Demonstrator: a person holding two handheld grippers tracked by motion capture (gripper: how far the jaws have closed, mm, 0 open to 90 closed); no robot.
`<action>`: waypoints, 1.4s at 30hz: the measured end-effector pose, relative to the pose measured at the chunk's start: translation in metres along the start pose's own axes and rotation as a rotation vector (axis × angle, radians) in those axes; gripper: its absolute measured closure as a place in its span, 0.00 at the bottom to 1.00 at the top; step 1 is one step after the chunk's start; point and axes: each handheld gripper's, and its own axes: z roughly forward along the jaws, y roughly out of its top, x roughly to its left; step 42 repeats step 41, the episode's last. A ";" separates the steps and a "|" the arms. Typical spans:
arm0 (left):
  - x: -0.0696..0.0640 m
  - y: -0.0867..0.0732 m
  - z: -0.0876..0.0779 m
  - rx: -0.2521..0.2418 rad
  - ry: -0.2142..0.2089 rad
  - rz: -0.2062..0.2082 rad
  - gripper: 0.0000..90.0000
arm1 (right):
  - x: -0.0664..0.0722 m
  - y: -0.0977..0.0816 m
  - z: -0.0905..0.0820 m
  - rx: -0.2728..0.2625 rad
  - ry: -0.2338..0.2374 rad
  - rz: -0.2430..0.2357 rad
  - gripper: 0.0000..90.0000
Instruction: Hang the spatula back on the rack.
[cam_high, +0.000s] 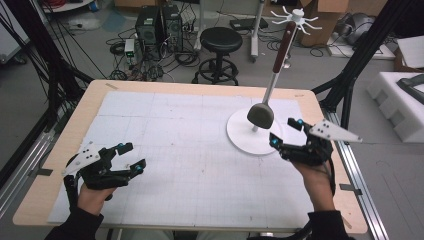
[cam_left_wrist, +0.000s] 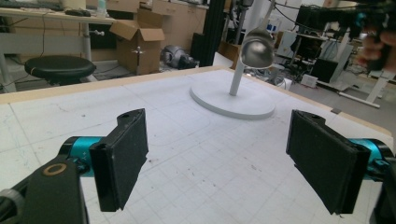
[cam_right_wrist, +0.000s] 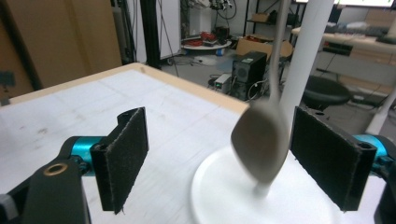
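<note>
A white stand with a round base (cam_high: 239, 134) rises at the table's right, and its top carries white hooks (cam_high: 297, 17). From it hangs a long spoon with a dark red handle (cam_high: 284, 42) and a grey bowl (cam_high: 260, 115) just above the base. My right gripper (cam_high: 283, 132) is open right beside the bowl. In the right gripper view (cam_right_wrist: 219, 158) the blurred bowl (cam_right_wrist: 260, 142) sits ahead between the pads, close to the right one, touching neither. My left gripper (cam_high: 134, 155) rests open and empty at the near left, facing the stand base (cam_left_wrist: 233, 102) and the spoon bowl (cam_left_wrist: 257, 49).
A white gridded mat (cam_high: 190, 145) covers the wooden table (cam_high: 55, 165). Behind the table stand a black stool (cam_high: 220, 42) and computer towers (cam_high: 157, 25). White foam blocks (cam_high: 400, 105) lie off the right side. Black frame struts (cam_high: 360, 55) rise at both sides.
</note>
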 end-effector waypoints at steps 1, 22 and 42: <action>0.000 0.000 -0.001 -0.001 0.003 0.000 0.23 | 0.003 -0.008 -0.003 0.008 -0.006 0.008 0.20; -0.004 -0.004 -0.013 -0.003 0.018 0.012 0.24 | 0.023 -0.064 -0.013 0.022 -0.042 0.036 0.20; 0.002 -0.008 -0.016 0.008 0.032 -0.005 0.25 | 0.020 -0.062 -0.008 0.031 -0.040 0.049 0.20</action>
